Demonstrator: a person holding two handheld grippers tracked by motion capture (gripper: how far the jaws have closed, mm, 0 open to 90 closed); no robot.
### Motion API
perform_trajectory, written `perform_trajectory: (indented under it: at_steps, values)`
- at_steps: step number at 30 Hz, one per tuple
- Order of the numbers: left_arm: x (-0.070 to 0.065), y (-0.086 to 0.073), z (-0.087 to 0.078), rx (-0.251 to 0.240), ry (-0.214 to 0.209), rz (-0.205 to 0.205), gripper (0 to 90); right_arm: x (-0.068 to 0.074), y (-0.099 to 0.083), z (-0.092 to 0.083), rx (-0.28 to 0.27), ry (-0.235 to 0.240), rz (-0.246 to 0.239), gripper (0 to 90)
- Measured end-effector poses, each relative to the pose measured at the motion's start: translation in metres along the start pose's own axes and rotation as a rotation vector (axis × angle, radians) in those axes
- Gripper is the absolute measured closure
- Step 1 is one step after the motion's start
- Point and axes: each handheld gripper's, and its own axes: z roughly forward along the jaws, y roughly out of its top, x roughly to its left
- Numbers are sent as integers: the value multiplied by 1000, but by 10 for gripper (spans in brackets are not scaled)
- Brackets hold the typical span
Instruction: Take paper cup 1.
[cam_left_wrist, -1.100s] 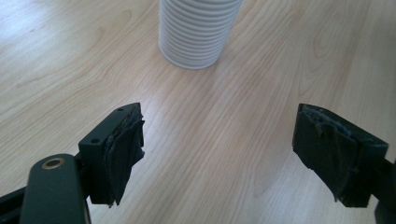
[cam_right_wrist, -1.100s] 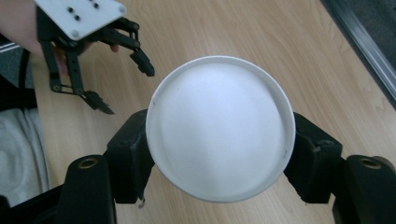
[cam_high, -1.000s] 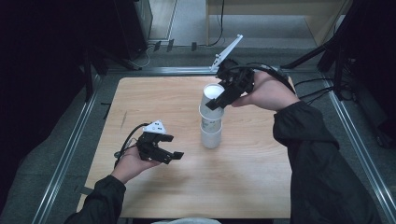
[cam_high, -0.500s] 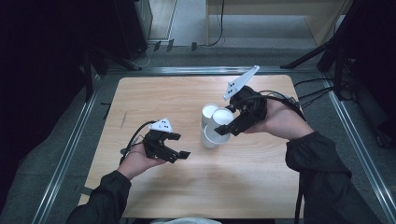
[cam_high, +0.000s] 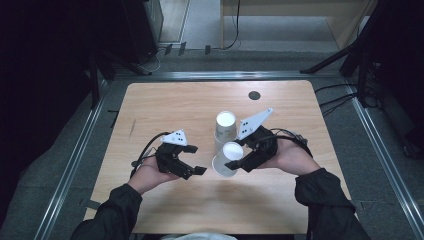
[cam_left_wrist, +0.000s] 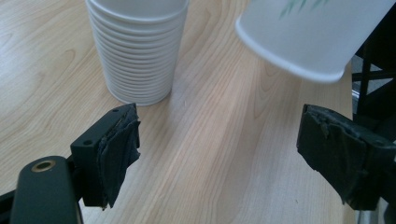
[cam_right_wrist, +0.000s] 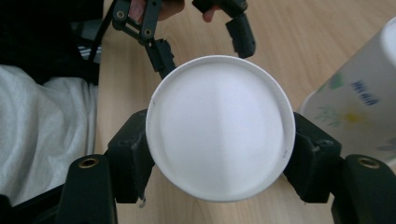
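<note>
We see the right gripper (cam_high: 239, 163) clenched on a single white paper cup (cam_high: 226, 159), one black jaw on each side of its wall. The cup is tipped over: its long axis runs roughly level, its base towards the person's left and the front edge of the table (cam_high: 150, 100), its open mouth back towards the gripper. From the right gripper view we look straight onto the round white base between the jaws. It hangs above the wood near the middle of the table, just in front of the stack of cups (cam_high: 225, 129), which stands upside down, rims on the wood, base up. The left gripper (cam_high: 194, 160) is released; its jaws have just been opening, with bare tabletop between them, just left of the held cup.
</note>
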Motion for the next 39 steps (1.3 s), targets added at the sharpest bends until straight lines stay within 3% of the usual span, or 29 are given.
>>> perform_trajectory:
  at_steps: [9, 17, 24, 31, 39]
  values:
    - [-6, 0, 9, 22, -28, 25, 130, -8, -24, 23, -55, 13, 50, 332]
    - [-13, 2, 17, 20, -85, 59, 129, -5, -22, 32, -103, 46, 56, 333]
    - [-18, 3, 23, 24, -94, 82, 122, -2, -17, 37, -129, 80, 57, 334]
    - [-20, 2, 21, -10, -100, 84, 131, -1, -13, 42, -154, 114, 71, 336]
    - [-19, 2, 16, -32, -106, 93, 215, -4, -12, 40, -186, 117, 90, 338]
